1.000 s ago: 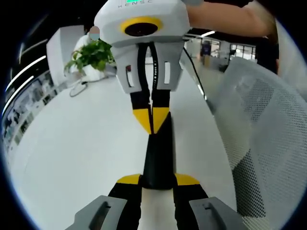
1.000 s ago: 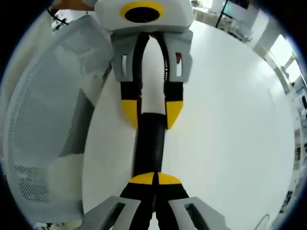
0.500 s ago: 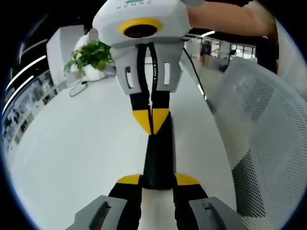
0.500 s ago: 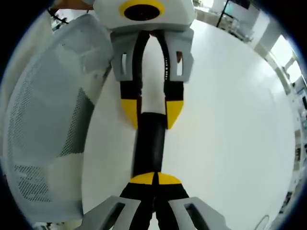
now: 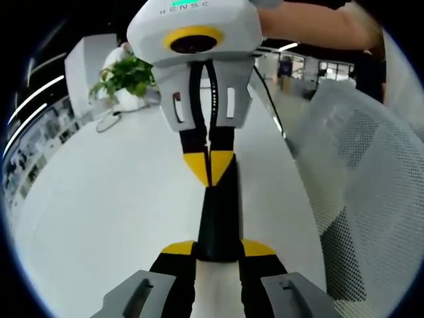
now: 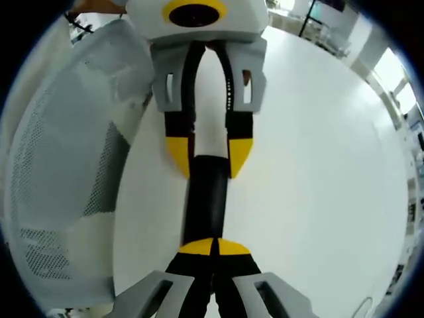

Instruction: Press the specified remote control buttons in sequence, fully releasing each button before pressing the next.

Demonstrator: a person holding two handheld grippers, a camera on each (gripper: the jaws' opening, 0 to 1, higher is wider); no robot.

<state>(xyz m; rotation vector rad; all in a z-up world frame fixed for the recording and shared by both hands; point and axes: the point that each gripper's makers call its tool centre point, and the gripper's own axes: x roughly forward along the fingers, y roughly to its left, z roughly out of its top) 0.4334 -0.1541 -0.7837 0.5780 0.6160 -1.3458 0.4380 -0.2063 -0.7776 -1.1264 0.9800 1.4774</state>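
A long remote control with a black half [image 5: 218, 212] and a white half [image 5: 215, 288] lies along the white table. My left gripper [image 5: 217, 250] is shut on its sides, yellow tips either side of where black meets white. My right gripper [image 5: 210, 162] faces it from the far end, shut, its joined yellow tips resting on the black half. In the right gripper view my right gripper [image 6: 214, 246] sits tips together over the remote's black end [image 6: 207, 199]. The left gripper [image 6: 211, 154] clasps the white half [image 6: 212, 112] beyond. No buttons can be made out.
The white table [image 5: 106, 199] stretches wide to one side of the remote. A white mesh chair back [image 5: 358, 172] stands close along the table's edge, also seen as the chair [image 6: 59, 165]. A potted plant [image 5: 129, 76] and a cable stand far off. A person's arm [image 5: 311, 26] holds the right gripper.
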